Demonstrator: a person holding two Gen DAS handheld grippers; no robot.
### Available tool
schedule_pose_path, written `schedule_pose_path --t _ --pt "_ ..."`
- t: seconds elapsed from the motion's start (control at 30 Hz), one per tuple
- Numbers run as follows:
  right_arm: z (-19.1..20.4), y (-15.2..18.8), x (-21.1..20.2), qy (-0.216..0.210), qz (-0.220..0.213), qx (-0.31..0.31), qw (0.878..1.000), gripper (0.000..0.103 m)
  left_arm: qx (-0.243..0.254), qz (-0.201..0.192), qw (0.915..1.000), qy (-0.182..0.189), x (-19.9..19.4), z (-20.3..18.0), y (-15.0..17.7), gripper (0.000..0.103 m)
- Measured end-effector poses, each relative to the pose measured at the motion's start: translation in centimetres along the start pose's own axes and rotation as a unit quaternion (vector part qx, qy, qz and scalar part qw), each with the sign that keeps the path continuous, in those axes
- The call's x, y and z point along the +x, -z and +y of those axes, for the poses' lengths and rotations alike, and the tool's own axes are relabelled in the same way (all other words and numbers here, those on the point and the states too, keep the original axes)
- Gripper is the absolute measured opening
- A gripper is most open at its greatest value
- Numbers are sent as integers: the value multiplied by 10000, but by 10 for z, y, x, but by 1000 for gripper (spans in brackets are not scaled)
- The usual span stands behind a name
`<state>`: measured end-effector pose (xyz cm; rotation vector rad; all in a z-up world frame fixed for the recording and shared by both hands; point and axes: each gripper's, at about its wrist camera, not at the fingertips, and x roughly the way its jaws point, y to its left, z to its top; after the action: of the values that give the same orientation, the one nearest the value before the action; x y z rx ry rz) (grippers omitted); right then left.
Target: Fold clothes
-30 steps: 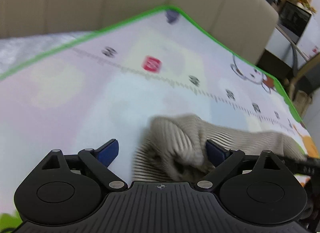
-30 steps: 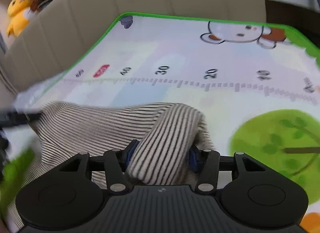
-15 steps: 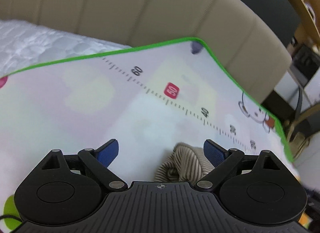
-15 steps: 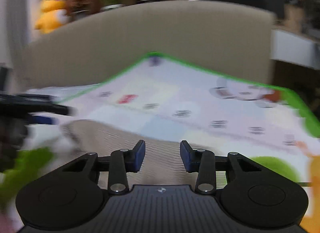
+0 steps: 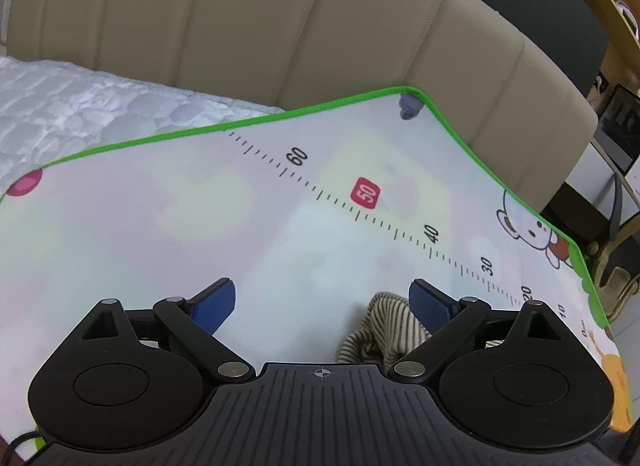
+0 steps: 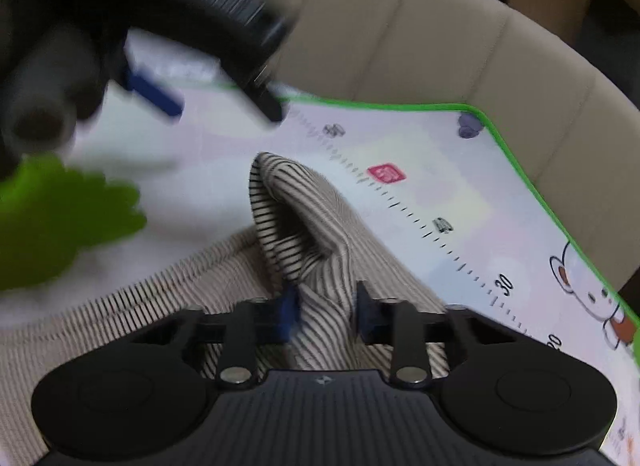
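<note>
Both cameras ride low over the play mat (image 5: 280, 225), facing the beige headboard (image 5: 320, 25). The left wrist view looks from higher along the printed ruler; the right wrist view sits close over the striped garment (image 6: 312, 234). Both share the red 50 mark (image 6: 386, 173) and the mat's far corner.

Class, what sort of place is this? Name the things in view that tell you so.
Probably a bedroom at home: a padded beige headboard, a quilted white mattress cover, and a children's play mat laid on the bed.
</note>
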<state>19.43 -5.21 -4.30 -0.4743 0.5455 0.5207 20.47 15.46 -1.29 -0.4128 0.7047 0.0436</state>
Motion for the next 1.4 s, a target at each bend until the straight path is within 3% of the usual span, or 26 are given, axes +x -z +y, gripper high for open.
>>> schedule_pose_path --t 0.13,0.27,0.33,0.43,0.5,0.53,0.57,0.63,0.73,0.8,0.83,0.9,0.93,1.0,1.1,1.13,1.17,1.23,1.4 --pt "-9 -6 -28 -145 -126 47 9998 19 122 115 9998 48 5 -6 2 99" --pt "20 15 -12 -333 390 -392 9979 21 296 114 9995 9 8 -13 4 99" --pt "32 27 -3 -302 456 -257 9982 38 319 62 9995 -12 5 -14 5 99" --pt "26 26 -15 -549 306 261 9977 50 277 -27 9995 115 -6 -9 5 99" --pt "9 24 -34 -671 183 581 9959 49 240 -57 9988 431 -15 -6 6 99" --pt "-1 23 -45 -621 89 710 9955 49 231 -53 9976 644 -19 -6 7 95" --pt "-12 23 -56 -572 -5 839 9948 49 241 -17 9957 894 -22 -7 7 84" --pt "-31 26 -75 -263 -167 1119 9932 46 295 101 9900 1379 -25 -14 9 73" --pt "-70 50 -75 230 134 1808 9832 43 593 424 9828 1699 -16 -29 18 69" --pt "-92 75 -61 392 648 2260 9712 38 884 814 9809 1527 0 -38 30 69" --pt "-99 85 -56 406 782 2420 9663 25 1072 1019 9803 1311 10 -42 37 69" --pt "-109 99 -56 353 763 2635 9610 19 1523 1366 9757 781 29 -46 55 73" --pt "-112 101 -58 332 742 2721 9588 18 1734 1429 9727 585 34 -47 62 80" --pt "-116 97 -68 319 658 2810 9569 19 1751 1375 9736 498 27 -45 62 82" --pt "-130 94 -96 290 413 2942 9544 30 1437 1120 9817 552 4 -36 48 82" --pt "-136 97 -107 261 334 3080 9505 44 1252 980 9854 615 -6 -32 41 84" --pt "-142 102 -115 237 268 3251 9450 50 1010 881 9885 702 -14 -27 34 90" --pt "-152 111 -112 106 225 3591 9330 54 500 801 9915 896 -21 -19 20 95" --pt "-153 112 -76 -19 227 3762 9262 57 293 1527 9832 953 22 -34 26 95"
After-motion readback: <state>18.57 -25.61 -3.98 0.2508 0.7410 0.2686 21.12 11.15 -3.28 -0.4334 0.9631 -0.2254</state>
